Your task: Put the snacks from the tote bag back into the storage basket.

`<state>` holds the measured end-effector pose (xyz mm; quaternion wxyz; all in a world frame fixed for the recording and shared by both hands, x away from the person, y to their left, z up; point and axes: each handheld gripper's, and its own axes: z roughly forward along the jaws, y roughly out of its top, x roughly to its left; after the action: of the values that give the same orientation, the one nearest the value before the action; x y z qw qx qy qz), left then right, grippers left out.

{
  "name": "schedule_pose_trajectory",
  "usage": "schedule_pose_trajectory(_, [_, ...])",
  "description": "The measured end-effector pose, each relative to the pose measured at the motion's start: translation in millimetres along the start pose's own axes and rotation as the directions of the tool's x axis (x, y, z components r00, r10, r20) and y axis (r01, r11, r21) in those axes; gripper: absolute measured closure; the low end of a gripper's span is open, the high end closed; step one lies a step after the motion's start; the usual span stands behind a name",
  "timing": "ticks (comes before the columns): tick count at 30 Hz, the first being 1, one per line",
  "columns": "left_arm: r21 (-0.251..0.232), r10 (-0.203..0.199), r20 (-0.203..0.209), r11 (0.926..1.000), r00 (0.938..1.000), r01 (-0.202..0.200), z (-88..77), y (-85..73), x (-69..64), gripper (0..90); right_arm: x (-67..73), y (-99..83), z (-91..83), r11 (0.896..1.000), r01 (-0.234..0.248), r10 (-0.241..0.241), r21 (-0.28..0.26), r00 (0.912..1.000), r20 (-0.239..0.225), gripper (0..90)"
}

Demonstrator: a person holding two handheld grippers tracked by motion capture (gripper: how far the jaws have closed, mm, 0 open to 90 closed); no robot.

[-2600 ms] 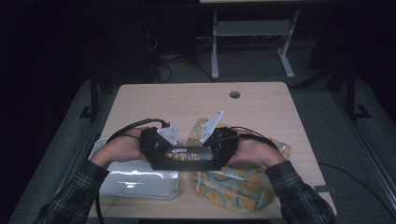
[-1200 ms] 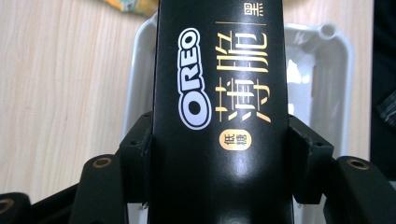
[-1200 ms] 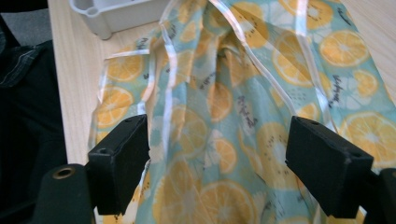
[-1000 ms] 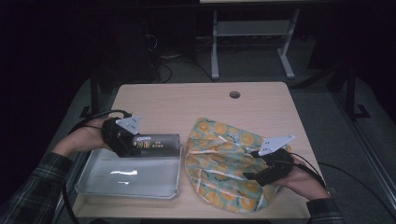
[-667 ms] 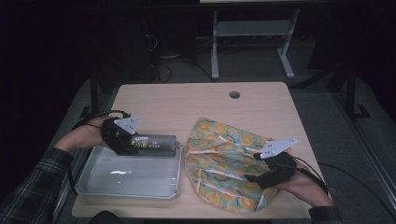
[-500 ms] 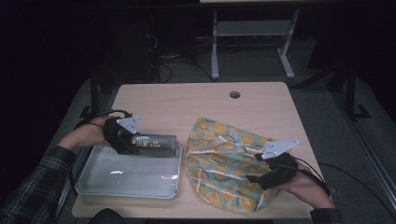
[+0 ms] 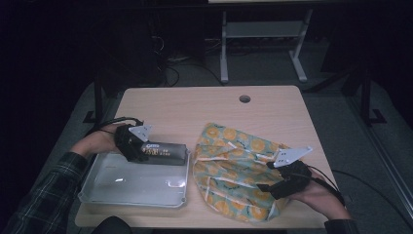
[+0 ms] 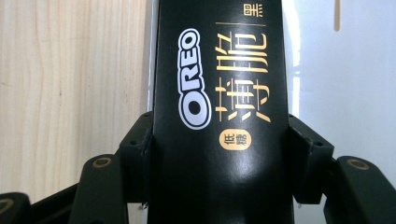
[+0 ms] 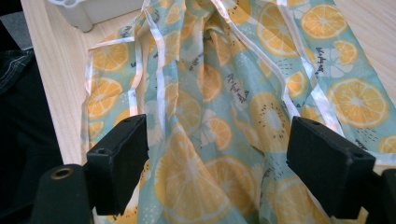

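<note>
my left gripper (image 7: pixel 139 150) was clamped on the oreo box (image 8: pixel 219 112), holding it over the far edge of the tray (image 7: pixel 131 187). my right gripper (image 9: pixel 217 175) sat with jaws apart over the bag (image 7: pixel 234 170).

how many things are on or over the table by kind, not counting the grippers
Black Oreo box, held over the tray: 1
White tray: 1
Orange-print fabric bag: 1
Total: 3
</note>
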<state>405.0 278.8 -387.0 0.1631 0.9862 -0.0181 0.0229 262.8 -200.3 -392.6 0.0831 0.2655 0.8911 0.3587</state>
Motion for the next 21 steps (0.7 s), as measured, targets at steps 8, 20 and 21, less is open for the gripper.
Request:
schedule_pose_trajectory(8, [0.004,-0.006,0.003,1.0000,1.0000,0.006,9.7,-3.4,3.1,37.0,-0.5,-0.9,0.4,1.000,0.001,-0.001,0.002,1.0000,-0.003,19.6])
schedule_pose_trajectory(20, [-0.004,-0.028,0.013,0.9996,0.9995,0.028,18.5,-9.8,6.3,35.2,0.4,-1.1,1.7,1.000,0.003,-0.003,0.007,0.9999,-0.012,19.9])
schedule_pose_trajectory(21, [-0.005,-0.031,0.016,0.9995,0.9994,0.031,18.5,-9.7,6.6,35.0,0.3,-1.2,1.8,1.000,0.005,-0.005,0.009,0.9999,-0.010,19.9])
